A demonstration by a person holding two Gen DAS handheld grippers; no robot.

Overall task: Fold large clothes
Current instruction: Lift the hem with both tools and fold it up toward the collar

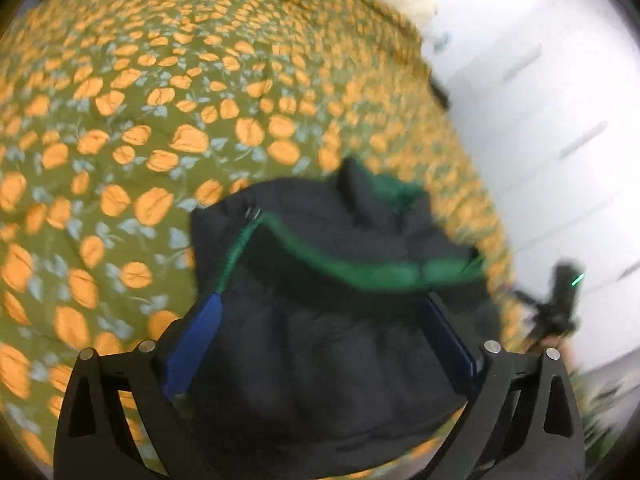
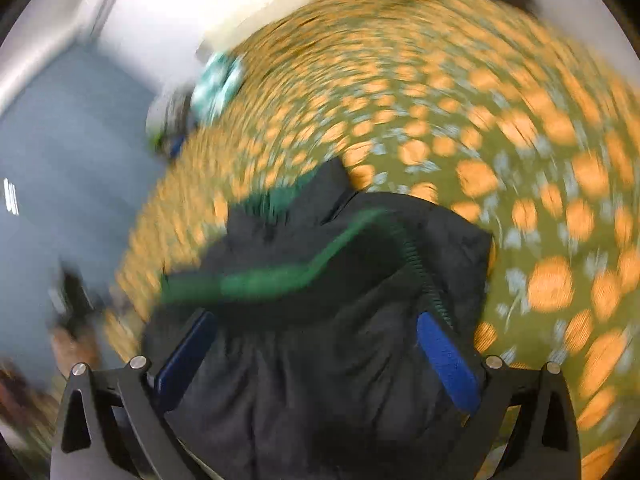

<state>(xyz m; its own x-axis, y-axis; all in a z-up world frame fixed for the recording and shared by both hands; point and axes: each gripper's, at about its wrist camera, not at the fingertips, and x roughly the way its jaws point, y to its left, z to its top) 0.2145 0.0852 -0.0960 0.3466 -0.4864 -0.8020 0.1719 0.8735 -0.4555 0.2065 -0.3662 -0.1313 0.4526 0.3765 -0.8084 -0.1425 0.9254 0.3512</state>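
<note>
A black jacket with green trim [image 1: 320, 320] fills the space between my left gripper's [image 1: 324, 308] blue fingers [image 1: 196, 352]. The jaws stand wide apart with the bunched cloth between them. The same black jacket [image 2: 320, 340] also lies between my right gripper's [image 2: 320, 320] blue fingers [image 2: 448, 360], which are also spread wide around a thick wad of it. The jacket hangs over a bed with a green cover printed with orange flowers [image 1: 140, 120]. Both views are motion-blurred. My right gripper shows small at the right edge of the left wrist view [image 1: 560, 304].
The flowered bed cover [image 2: 520, 160] spreads across both views. A white wall or cabinet front [image 1: 560, 100] lies right of the bed. A teal patterned cloth [image 2: 218, 84] sits at the bed's far edge. A grey-blue floor [image 2: 72, 180] lies to the left.
</note>
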